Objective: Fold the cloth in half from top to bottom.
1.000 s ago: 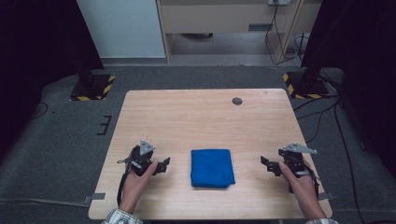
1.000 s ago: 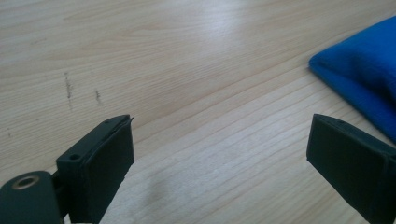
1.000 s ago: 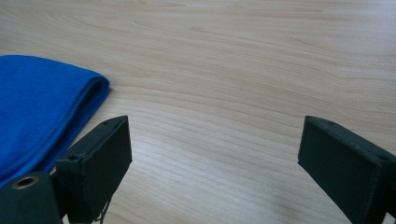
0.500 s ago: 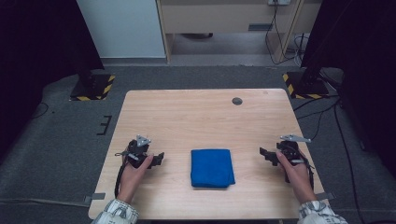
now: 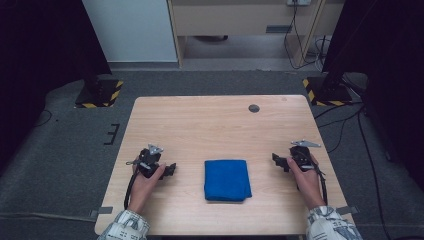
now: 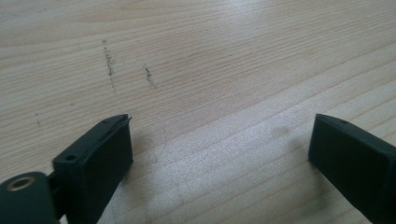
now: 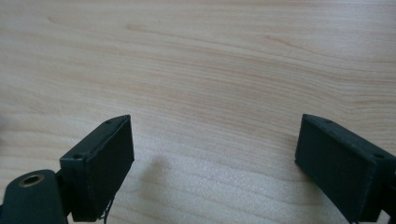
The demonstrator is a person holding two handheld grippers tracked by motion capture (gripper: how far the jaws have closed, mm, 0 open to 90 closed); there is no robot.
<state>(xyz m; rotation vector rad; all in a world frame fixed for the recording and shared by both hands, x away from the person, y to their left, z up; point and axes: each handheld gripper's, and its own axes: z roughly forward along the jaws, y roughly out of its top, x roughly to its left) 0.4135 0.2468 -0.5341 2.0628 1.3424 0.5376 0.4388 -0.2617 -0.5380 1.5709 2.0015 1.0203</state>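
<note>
Left black two-jaw gripper (image 5: 169,170) gripped in the left hand (image 5: 146,176), pointing inward, fingers (image 6: 100,158) spread wide, nothing between. Right black two-jaw gripper (image 5: 278,161) in the right hand (image 5: 305,172), likewise inward, fingers (image 7: 105,161) wide apart, empty.

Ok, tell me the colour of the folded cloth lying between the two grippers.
The folded cloth is plain, solid blue; the high view shows it best.

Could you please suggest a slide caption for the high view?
Two hand-held grippers, left gripper and right gripper, flank a folded blue cloth on a light wooden table.
</note>
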